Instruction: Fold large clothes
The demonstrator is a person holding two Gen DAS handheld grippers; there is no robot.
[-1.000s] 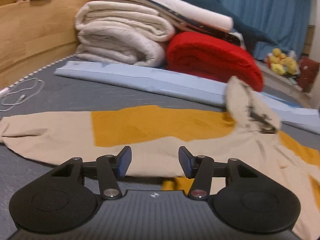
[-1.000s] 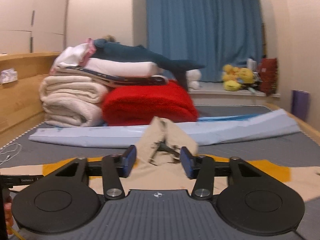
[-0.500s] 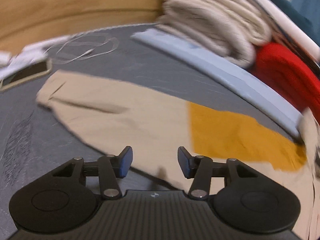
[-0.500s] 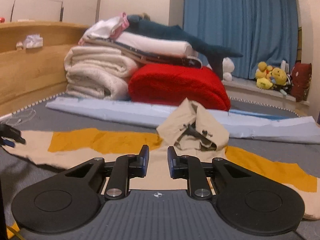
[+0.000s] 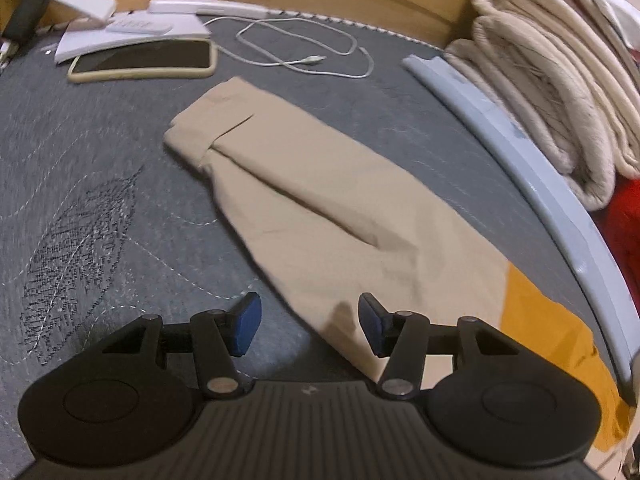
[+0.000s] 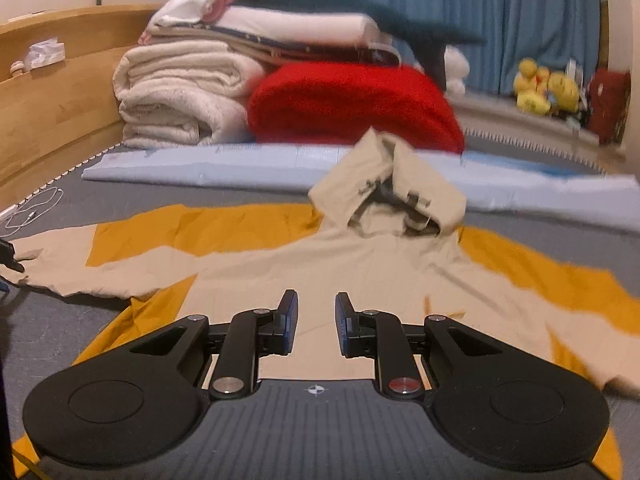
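Observation:
A beige jacket with mustard panels (image 6: 320,264) lies spread flat on the grey mattress (image 5: 80,160), its hood (image 6: 388,192) standing up at the far side. In the left wrist view its beige left sleeve (image 5: 320,184) runs diagonally and ends in a cuff (image 5: 200,132). My left gripper (image 5: 310,324) hovers open over the sleeve's near edge, one finger above fabric and the other above mattress. My right gripper (image 6: 316,320) hangs low over the jacket's beige back. Its jaws are narrowed to a small gap with nothing pinched between them.
A phone (image 5: 140,60), a white cable (image 5: 304,44) and white items (image 5: 132,32) lie beyond the cuff by the wooden headboard (image 6: 52,80). Folded cream blankets (image 6: 180,92), a red blanket (image 6: 352,100) and a light blue roll (image 6: 240,164) line the far side.
My left gripper swung left along the sleeve towards the cuff, tilting downward and rolling. My right gripper sank closer to the jacket, and its jaws narrowed.

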